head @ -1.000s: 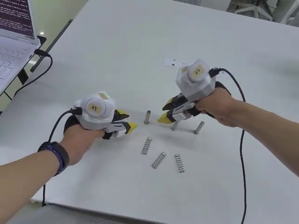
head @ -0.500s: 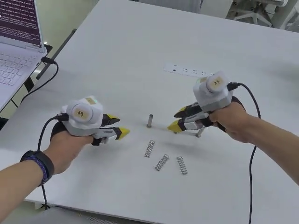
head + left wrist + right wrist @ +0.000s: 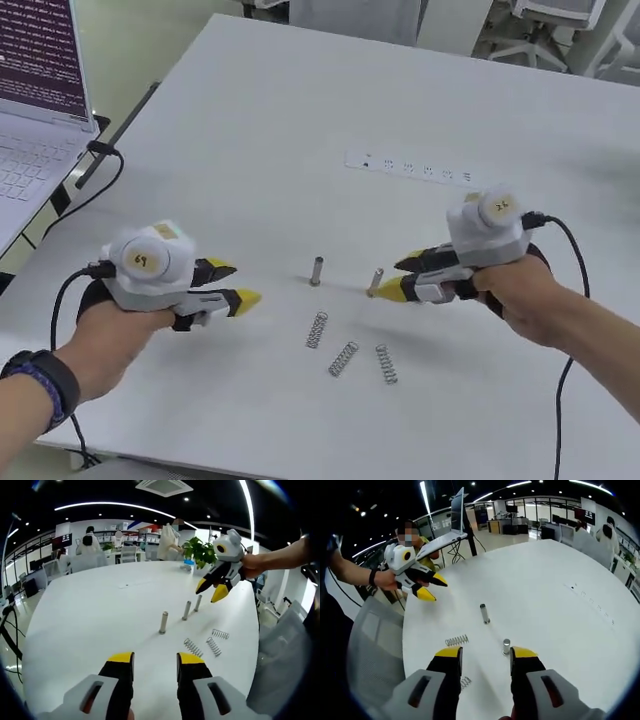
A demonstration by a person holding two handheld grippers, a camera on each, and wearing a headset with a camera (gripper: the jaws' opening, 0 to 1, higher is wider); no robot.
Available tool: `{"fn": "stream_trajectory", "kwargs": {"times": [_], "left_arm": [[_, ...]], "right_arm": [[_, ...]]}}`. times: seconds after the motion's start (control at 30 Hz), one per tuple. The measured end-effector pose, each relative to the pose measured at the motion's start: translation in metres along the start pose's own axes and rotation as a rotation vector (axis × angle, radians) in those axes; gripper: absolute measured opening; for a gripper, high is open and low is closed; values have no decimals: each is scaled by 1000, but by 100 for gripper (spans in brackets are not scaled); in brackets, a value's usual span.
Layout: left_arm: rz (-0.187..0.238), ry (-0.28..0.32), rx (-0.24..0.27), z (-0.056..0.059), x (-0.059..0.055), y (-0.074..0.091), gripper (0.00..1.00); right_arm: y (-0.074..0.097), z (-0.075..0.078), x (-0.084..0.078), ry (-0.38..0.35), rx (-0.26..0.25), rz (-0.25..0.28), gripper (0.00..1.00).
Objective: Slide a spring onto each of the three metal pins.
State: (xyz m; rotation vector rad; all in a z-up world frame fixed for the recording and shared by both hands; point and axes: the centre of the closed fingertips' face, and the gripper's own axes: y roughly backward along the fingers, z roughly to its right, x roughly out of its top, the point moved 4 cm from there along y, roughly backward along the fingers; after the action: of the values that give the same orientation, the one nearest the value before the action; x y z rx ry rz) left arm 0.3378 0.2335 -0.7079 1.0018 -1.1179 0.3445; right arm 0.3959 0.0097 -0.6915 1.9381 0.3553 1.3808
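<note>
Three short metal pins stand upright on the white table (image 3: pixel 300 130): one (image 3: pixel 316 271) in the middle, a second (image 3: pixel 375 282) right at my right gripper's lower fingertip, and the third (image 3: pixel 198 603) farthest in the left gripper view. Three loose springs (image 3: pixel 316 329) (image 3: pixel 343 358) (image 3: pixel 386 364) lie flat in front of the pins. My left gripper (image 3: pixel 235 282) hovers left of the pins, open and empty. My right gripper (image 3: pixel 397 277) points in from the right, open and empty, and it hides part of the pin row in the head view.
An open laptop (image 3: pixel 30 110) sits at the far left with a black cable (image 3: pixel 95 185) trailing over the table. A white power strip (image 3: pixel 420 170) lies beyond the pins. The table's near edge runs just below the hands.
Both grippers have drawn apart from the pins, the left one leftward and the right one rightward, uncovering the second pin. The springs and pins have not moved.
</note>
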Motion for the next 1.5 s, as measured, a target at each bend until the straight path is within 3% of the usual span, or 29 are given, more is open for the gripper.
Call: {"fn": "stream_trajectory", "kwargs": {"times": [0.7,1.0,1.5], "left_arm": [[17,24,5,4,0,27,36],[17,14,3,11,-3,41,40],[16,30,11,25,-5,57,43]], "right_arm": [[47,5,-34,-99,-96,84,43],[63,-4,-52,-149,-137,120,47],[83,-34,-79,-199,-178,143,51]]}}
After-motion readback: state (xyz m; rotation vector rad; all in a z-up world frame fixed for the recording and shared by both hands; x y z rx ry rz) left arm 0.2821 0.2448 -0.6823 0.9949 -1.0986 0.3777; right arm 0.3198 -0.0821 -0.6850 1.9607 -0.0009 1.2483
